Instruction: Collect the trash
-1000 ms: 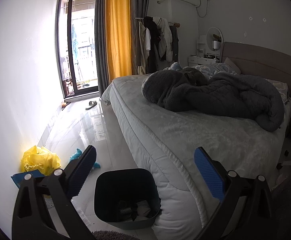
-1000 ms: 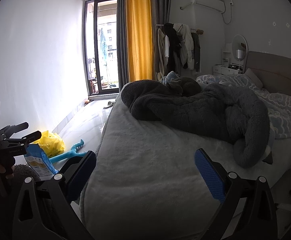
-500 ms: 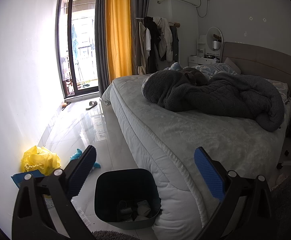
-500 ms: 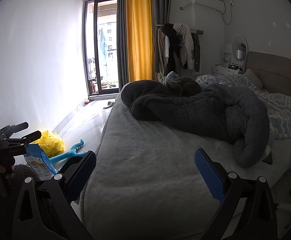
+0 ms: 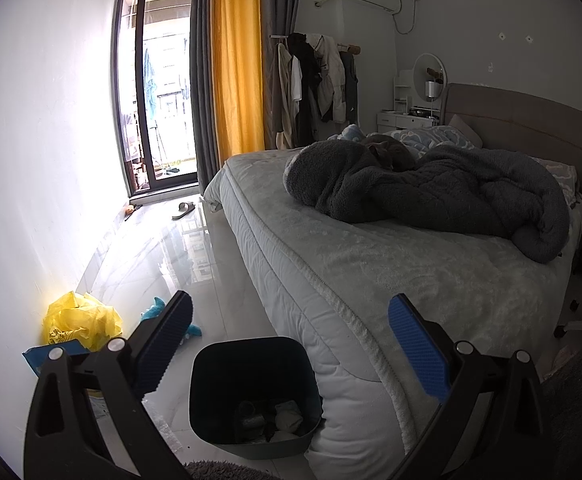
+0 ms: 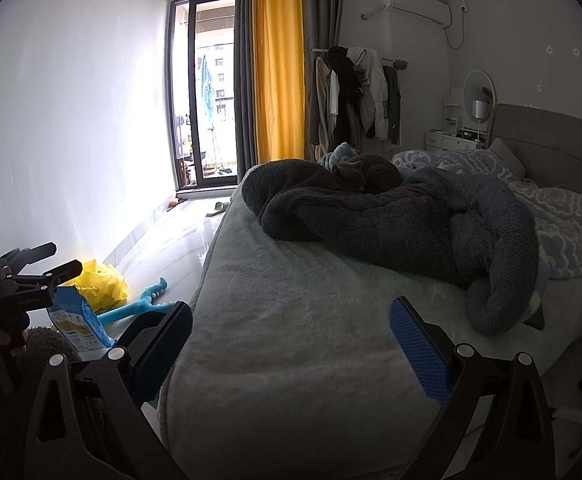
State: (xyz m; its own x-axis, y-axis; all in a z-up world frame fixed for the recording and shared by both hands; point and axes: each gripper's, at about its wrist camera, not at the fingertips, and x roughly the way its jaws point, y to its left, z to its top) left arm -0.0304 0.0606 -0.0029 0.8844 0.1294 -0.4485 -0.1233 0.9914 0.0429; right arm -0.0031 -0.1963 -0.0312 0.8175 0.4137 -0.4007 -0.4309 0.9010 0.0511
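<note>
Holding both grippers, left gripper [image 5: 291, 344] and right gripper [image 6: 291, 344], wide open and empty above the bin [image 5: 251, 396]. Getting ready to pick up trash. Probably needing to reach down to the yellow bag [image 5: 81, 322] next.

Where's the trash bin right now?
Left wrist view, bottom centre: the dark trash bin stands on the floor against the bed corner, between the open left gripper fingers.

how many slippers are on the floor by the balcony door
1: a single slipper lies on the tiles near the balcony door, off the far corner of the bed. Its partner may be hidden behind the bed.
</note>
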